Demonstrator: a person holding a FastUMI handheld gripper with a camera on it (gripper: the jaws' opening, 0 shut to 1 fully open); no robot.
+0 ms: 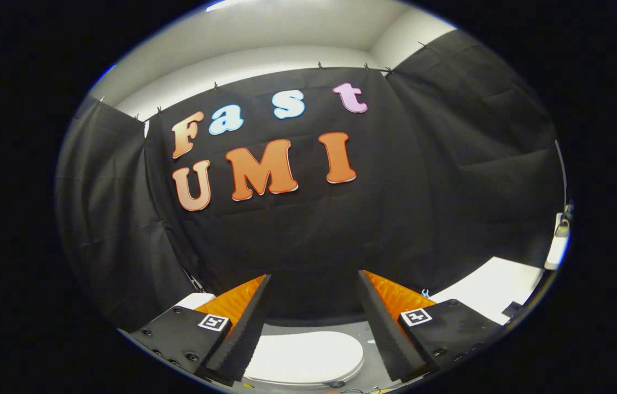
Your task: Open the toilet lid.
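Gripper (314,293): fingers spread wide apart, nothing between them, holding nothing. I've got it aimed high, toward the booth wall, w/ the target well below.
Fingers (243,334): black ribbed pads on the inner faces, orange ridged backing behind, black blocks w/ small square markers at the base.
Toilet lid (306,358): white, smooth, rounded oval, lying flat and closed; sits low betw. the finger bases, under the tips, not touched.
Floor (371,372): grey, bare patch beside the lid.
White surface (497,287): flat white slab off beyond my right finger; can't tell what it is.
Step (judgement): approach not begun in earnest; need to tip down and get a finger under the lid's front edge.
Risk 1: glossy plastic + shallow rim, so pads could skate off instead of catching, if I come in too flat.
Risk 2: lid edge mostly hidden by my left finger; misjudging it could mean I hook the seat too.
Risk 3: letting go early, lid drops back shut.
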